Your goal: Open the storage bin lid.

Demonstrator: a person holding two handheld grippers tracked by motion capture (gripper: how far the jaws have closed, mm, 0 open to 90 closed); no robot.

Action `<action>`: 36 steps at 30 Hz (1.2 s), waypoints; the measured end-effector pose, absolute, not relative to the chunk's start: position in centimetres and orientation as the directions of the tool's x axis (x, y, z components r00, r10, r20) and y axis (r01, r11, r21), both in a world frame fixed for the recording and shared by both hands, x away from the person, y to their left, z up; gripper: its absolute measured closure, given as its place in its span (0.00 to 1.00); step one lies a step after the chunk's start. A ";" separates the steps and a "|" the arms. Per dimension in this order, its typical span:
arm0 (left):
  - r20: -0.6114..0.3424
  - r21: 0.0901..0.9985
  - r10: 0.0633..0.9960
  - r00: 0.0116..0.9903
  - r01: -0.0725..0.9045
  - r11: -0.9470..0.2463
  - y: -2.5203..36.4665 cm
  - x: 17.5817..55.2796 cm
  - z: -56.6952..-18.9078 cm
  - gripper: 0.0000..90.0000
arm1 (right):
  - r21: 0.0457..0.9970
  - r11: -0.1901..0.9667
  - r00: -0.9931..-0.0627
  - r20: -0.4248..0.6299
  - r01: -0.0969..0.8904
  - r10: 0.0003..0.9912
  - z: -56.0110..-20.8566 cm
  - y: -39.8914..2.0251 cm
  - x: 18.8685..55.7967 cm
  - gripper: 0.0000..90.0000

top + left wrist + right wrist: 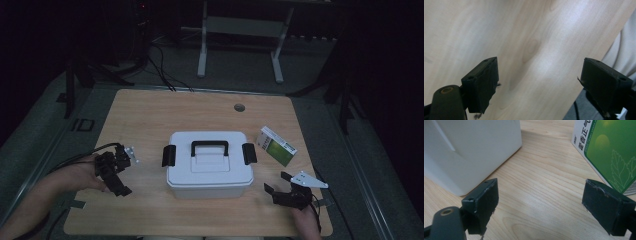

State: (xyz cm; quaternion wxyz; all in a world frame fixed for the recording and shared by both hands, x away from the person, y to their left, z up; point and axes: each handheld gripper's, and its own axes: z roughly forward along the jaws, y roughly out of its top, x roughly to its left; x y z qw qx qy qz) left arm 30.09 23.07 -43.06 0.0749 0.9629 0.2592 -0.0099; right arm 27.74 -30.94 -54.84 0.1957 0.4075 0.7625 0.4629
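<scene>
box (pixel 210 162) between left gripper (pixel 116 172) and right gripper (pixel 280 192), apart | long axis across bench (pixel 150 115), handle up | both grippers wide, empty

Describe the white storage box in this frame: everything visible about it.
The white box looks like plastic, rectangular with cut corners, standing upright near the middle of the wooden table. Its lid is on, with a black carry handle lying on top and a black latch on each short side. Both latches look closed, though it is hard to be sure. Nothing touches it but the table; its plain white wall and lower corner show in the right gripper view.
</scene>
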 end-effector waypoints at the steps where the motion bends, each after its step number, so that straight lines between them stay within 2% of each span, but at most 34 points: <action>1: -0.058 0.139 0.498 0.865 0.501 -0.854 23.1 30.1 -43.1 0.17 | 0.865 0.239 -0.591 0.079 0.440 0.803 -54.8 -30.9 27.7 0.15; 23: -0.022 0.162 0.401 0.916 0.399 -0.902 18.9 31.7 -37.4 0.17 | 0.864 0.242 -0.593 0.078 0.441 0.801 -54.9 -31.0 27.8 0.15; 36: -0.004 0.167 0.318 0.948 0.314 -0.934 14.9 32.7 -35.0 0.17 | 0.866 0.237 -0.594 0.082 0.440 0.801 -55.0 -31.0 27.7 0.15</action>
